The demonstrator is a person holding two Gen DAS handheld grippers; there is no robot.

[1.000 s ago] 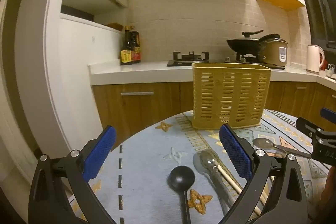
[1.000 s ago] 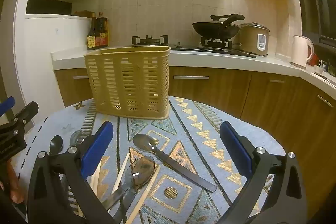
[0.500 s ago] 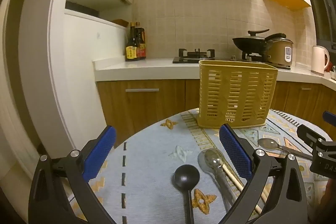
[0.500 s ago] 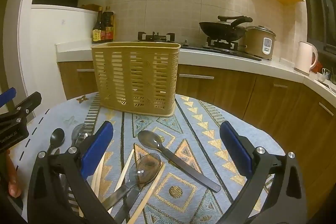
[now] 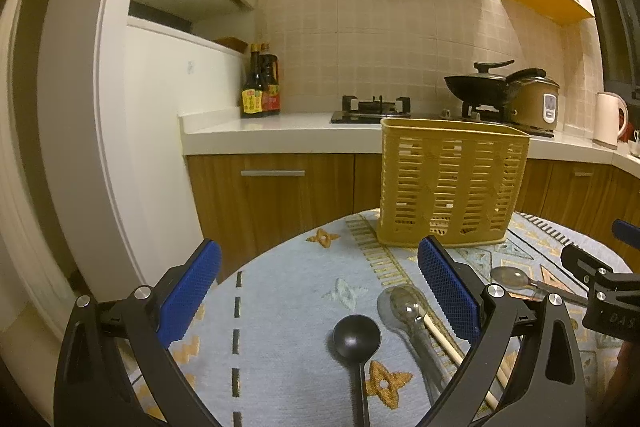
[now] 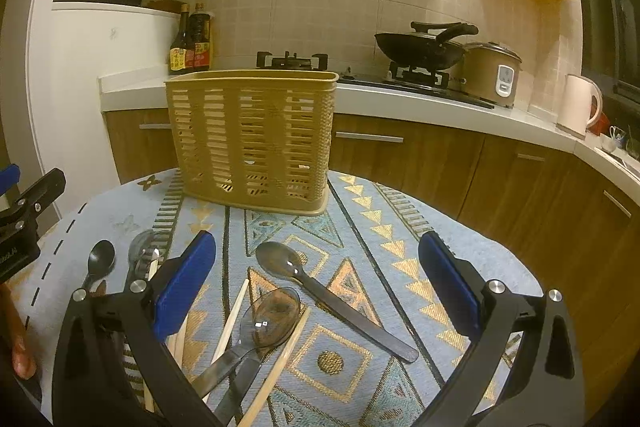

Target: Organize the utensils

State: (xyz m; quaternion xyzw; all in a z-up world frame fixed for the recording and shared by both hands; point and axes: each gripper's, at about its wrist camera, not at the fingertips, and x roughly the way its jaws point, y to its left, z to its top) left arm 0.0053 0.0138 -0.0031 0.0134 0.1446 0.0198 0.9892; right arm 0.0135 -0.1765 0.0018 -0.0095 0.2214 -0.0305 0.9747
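A yellow slatted utensil basket stands upright at the far side of a round table. Spoons and wooden chopsticks lie loose on the patterned cloth in front of it. A black spoon and a clear spoon lie under my left gripper, which is open and holds nothing. A dark spoon, a clear spoon and chopsticks lie below my right gripper, open and empty too. Each gripper shows at the edge of the other's view.
The table wears a light blue cloth with gold triangles. Behind it runs a kitchen counter with sauce bottles, a gas hob, a wok, a rice cooker and a kettle. A white wall stands left.
Both grippers have drawn slightly nearer the table, tilting up a little; the basket looks larger and lower in each view. Nothing on the cloth has moved and both grippers stay open.
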